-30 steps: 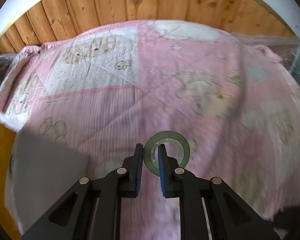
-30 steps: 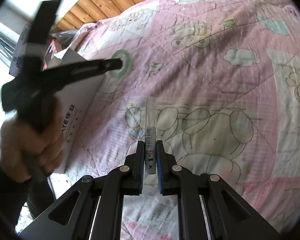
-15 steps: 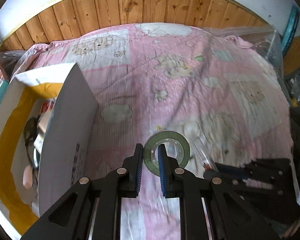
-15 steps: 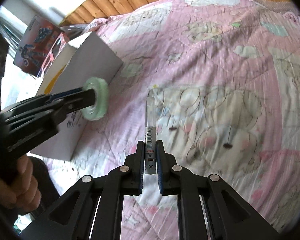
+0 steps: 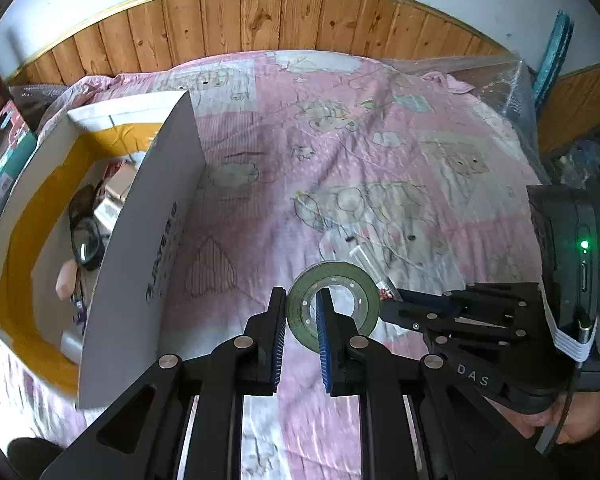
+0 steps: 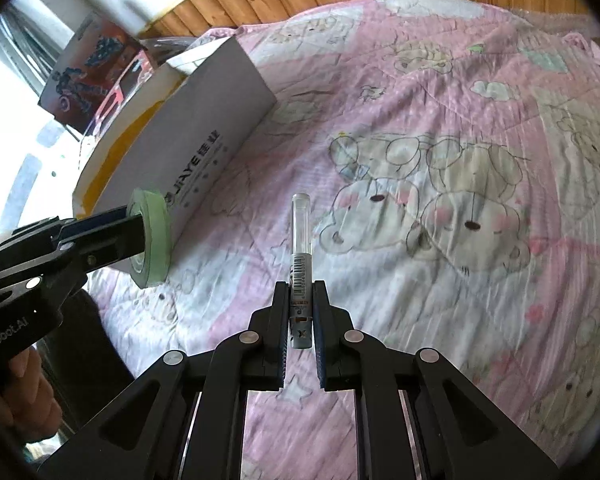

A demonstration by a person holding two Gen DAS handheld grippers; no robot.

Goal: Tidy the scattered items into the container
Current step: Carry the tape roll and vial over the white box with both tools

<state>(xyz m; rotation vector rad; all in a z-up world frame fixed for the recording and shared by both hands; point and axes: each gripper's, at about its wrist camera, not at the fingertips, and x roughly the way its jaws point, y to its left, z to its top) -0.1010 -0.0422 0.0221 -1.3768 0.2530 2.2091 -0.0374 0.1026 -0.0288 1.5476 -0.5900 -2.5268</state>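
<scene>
Tape roll sits at the bottom centre of the left wrist view, the left gripper clamped on one side of its ring — one finger outside, the other through the core; in the right wrist view the same roll shows edge-on at the left of the frame, held clear of the bedspread. Lower centre of the right wrist view, the right gripper is closed on a slim tube with a barcode label, its long axis running straight out along the fingers, the clear end pointing up the frame. Beyond both, the container — an open white box with a yellow lining — fills the left of the left wrist view; glasses and small packets already lie inside. The box mouth lies to the left of the roll, just past the near wall; the left gripper is the nearer one, so I judge the roll should go in first, carried leftward over that wall, the tube following. Farthest back, wooden panelling lines the top of the frame.
</scene>
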